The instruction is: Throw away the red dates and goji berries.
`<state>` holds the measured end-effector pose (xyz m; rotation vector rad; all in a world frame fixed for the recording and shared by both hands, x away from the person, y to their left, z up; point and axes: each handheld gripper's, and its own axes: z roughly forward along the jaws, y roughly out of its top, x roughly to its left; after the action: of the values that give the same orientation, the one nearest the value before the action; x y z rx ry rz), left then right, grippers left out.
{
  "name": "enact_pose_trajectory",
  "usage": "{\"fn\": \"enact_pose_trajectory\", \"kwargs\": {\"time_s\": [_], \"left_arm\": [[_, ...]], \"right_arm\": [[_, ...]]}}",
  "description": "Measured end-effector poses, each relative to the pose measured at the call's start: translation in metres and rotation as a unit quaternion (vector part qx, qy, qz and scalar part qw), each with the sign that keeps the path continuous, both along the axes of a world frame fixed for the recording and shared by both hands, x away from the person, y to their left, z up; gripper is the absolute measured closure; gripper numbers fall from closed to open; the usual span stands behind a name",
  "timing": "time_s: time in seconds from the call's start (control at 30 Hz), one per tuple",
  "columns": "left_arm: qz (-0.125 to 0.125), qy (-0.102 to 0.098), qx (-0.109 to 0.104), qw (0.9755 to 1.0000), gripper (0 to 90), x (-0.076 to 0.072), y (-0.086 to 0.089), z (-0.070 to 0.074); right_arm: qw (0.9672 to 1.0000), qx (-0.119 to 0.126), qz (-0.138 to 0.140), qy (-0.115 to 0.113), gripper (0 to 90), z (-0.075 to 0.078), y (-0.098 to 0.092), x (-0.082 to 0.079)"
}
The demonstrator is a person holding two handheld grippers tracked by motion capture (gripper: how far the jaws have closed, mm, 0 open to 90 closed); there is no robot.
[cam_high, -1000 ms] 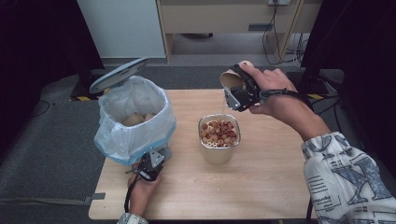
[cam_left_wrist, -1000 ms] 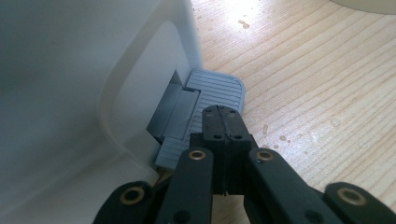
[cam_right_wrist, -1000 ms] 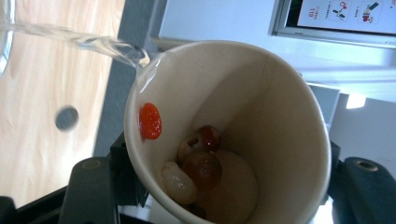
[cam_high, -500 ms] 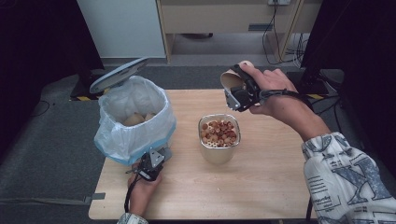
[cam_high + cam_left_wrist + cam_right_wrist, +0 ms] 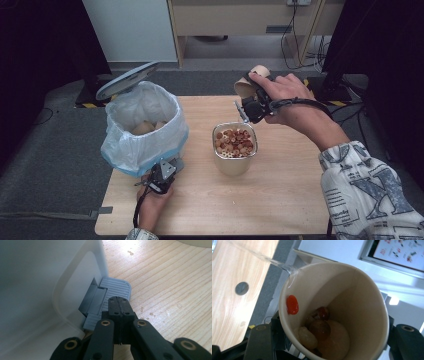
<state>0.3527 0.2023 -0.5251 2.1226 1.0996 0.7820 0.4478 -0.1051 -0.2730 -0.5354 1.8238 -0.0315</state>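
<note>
We see a tan paper cup tipped on its side above the table's far edge, leftover fruit pieces clinging inside, near our fruit-filled metal container, pedal bin lid up.

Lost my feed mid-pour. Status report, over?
Right gripper shut on paper cup, tilted, liquid streaming out, bits left inside. Left gripper shut, on bin pedal. Metal container of bits below cup.

Matt paper cup, shiny metal container, crinkled plastic liner, light-grained wooden table
</note>
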Motion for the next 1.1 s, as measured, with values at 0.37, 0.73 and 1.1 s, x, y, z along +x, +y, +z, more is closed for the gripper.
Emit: {"fn": "enact_pose_trajectory", "kwargs": {"time_s": [0.37, 0.73, 1.1], "left_arm": [[0.0, 0.0, 0.0, 1.0, 89.3, 0.0, 0.0, 0.0], [0.0, 0.0, 0.001, 1.0, 89.3, 0.0, 0.0, 0.0], [0.0, 0.0, 0.0, 1.0, 89.3, 0.0, 0.0, 0.0]], "right_arm": [[0.9978, -0.064, 0.012, 0.01, 34.6, -0.019, 0.006, -0.001], [0.9983, -0.058, 0.0, 0.005, 34.6, -0.02, 0.003, 0.0], [0.9981, -0.062, 0.002, 0.003, 34.5, -0.02, -0.001, -0.001]]}}
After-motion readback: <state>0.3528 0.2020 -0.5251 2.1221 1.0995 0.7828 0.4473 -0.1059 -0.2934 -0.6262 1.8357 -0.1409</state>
